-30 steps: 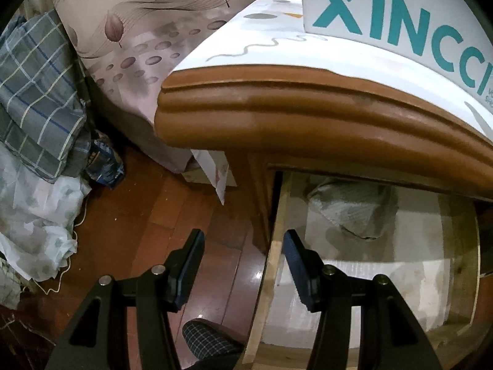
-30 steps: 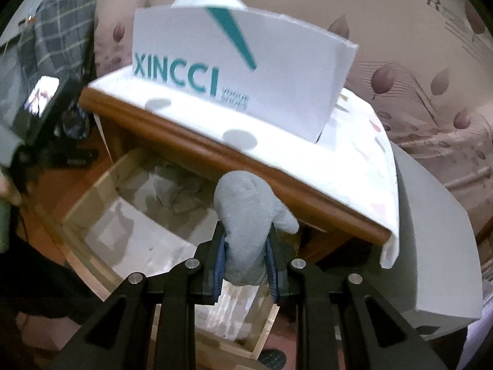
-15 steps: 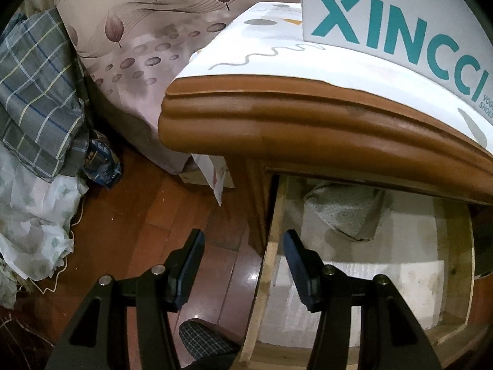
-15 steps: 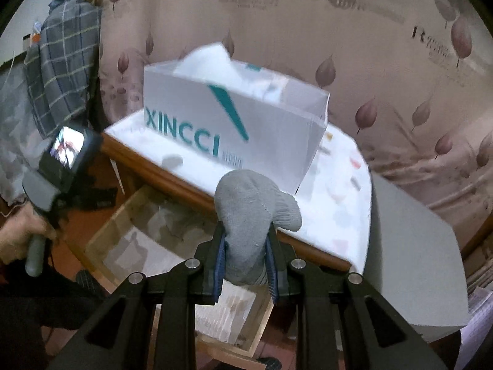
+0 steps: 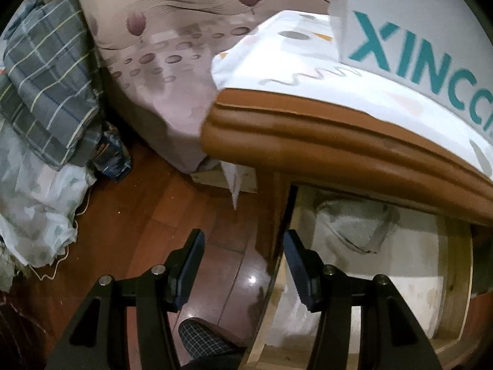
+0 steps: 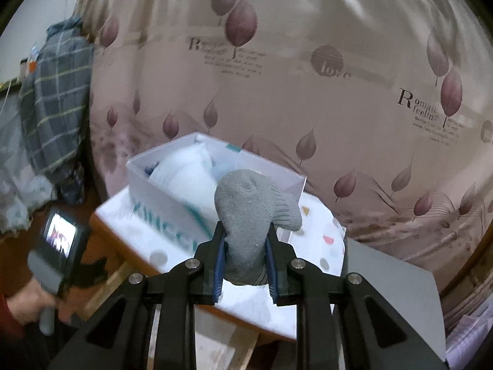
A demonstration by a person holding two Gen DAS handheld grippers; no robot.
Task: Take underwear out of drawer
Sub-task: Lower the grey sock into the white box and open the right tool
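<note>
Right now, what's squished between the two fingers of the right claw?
A rolled grey knit garment sits pinched between the right claw's fingers, nothing else. The right wrist view shows it.

The white box (image 5: 425, 15) on the nightstand carries large teal letters reading "XINCCI" on its side in the left wrist view, the last letter cut by the frame edge; in the right wrist view the same print is blurred and half hidden. The leaf-patterned curtain (image 6: 308, 61) bears dark print: "love" inside a round mark, and twice a line starting with a big "R", once legible as "Romantic feeling"; the small lines under these cannot be read.
</note>
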